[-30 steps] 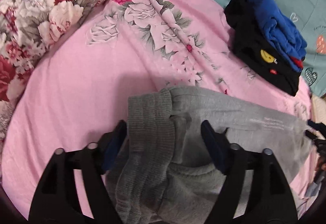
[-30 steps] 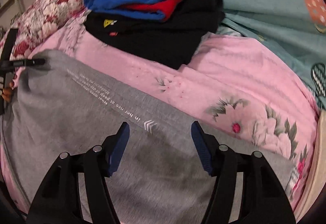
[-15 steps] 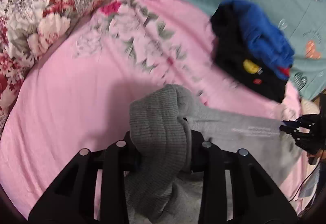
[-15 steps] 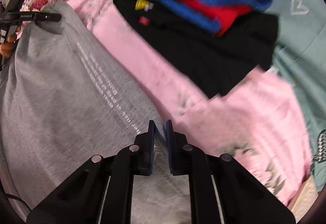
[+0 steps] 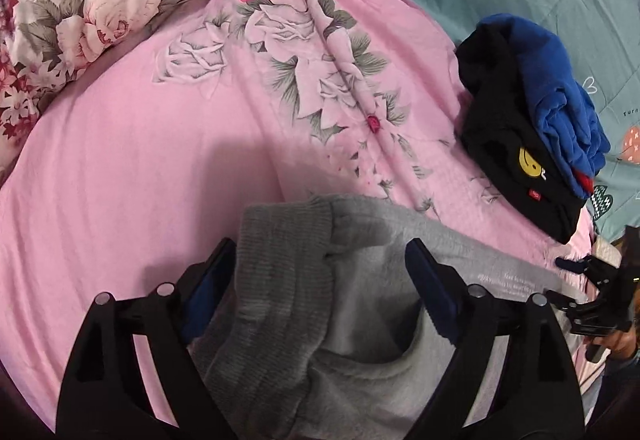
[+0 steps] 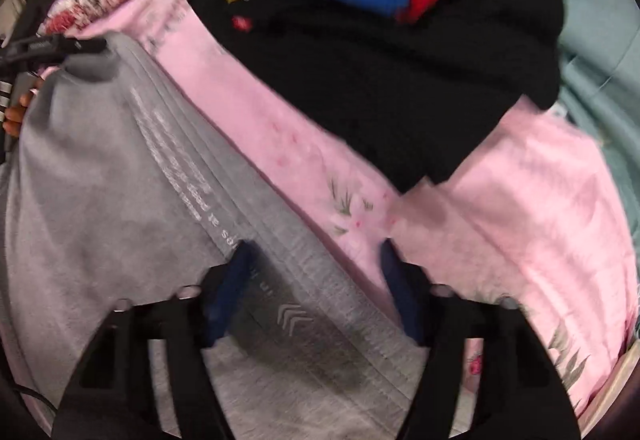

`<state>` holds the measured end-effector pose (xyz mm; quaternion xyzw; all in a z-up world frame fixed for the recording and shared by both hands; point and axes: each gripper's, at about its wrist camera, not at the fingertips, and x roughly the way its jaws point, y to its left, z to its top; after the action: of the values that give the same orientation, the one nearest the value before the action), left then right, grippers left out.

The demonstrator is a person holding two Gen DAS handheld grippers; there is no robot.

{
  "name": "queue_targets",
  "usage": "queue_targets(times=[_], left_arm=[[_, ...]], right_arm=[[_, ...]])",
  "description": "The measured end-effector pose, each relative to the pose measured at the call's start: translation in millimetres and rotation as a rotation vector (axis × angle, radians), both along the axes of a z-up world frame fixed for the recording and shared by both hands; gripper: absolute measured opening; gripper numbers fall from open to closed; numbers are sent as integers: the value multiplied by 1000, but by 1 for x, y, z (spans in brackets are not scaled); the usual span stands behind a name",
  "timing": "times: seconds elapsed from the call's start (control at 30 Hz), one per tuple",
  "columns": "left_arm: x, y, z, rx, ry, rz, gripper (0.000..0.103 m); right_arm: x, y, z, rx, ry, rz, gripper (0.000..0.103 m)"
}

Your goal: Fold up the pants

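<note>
Grey pants (image 5: pixel 360 320) lie on the pink sheet (image 5: pixel 120 180), both hand-held grippers, left (image 5: pixel 320 280) and right (image 6: pixel 316 280), spread wide, gripping nothing

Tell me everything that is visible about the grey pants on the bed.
The grey pants look like soft fleece sweatpants. A ribbed cuff is bunched up between the open fingers of the left tool. White printed text and a chevron mark run along one leg. They lie flat, partly folded, on the pink floral sheet, near the open right tool.
</note>
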<state>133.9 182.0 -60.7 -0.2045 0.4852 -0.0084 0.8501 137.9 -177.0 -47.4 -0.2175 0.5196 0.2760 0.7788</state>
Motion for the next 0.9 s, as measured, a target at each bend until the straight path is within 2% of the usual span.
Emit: queue_targets(times=[0.1, 0.17, 0.2, 0.27, 0.33, 0.4, 0.5, 0.6, 0.63, 0.7, 0.73, 0.77, 0.83, 0.9], left_arm=[[3, -12, 0, 32, 3, -30, 84], [3, -20, 3, 66, 10, -46, 54], [2, -19, 4, 75, 15, -42, 49], [-1, -13, 10, 33, 11, -43, 35], [-8, -9, 21, 9, -11, -63, 34], [-21, -10, 38, 24, -58, -86, 33], [-49, -9, 69, 25, -157, -135, 33], [-92, -2, 96, 34, -284, -205, 36], [-112, 1, 102, 52, -326, -232, 41], [-145, 10, 103, 108, -358, -254, 65], [-166, 16, 97, 121, -355, -271, 87], [-183, 24, 89, 116, -347, -274, 95], [-217, 43, 68, 81, -296, -261, 95], [-236, 59, 48, -2, -225, -233, 95]], right_arm=[[-6, 9, 3, -19, -1, 30, 15], [-15, 18, 9, -72, -34, 35, 10], [-21, 22, 17, -79, -60, 34, 9], [-36, 23, 35, -64, -112, 14, 9], [-56, 22, 55, -50, -162, 8, 8], [-85, 24, 78, -41, -225, 8, 8], [-136, 15, 116, -27, -323, -4, 8], [-205, 17, 134, 19, -398, 4, 8], [-229, 18, 135, 29, -414, 11, 8], [-279, 8, 129, 73, -390, 31, 8], [-301, 6, 118, 100, -356, 35, 8], [-321, 8, 98, 129, -294, 42, 8], [-347, 15, 62, 134, -202, 63, 8], [-358, 19, 25, 124, -123, 54, 9]])
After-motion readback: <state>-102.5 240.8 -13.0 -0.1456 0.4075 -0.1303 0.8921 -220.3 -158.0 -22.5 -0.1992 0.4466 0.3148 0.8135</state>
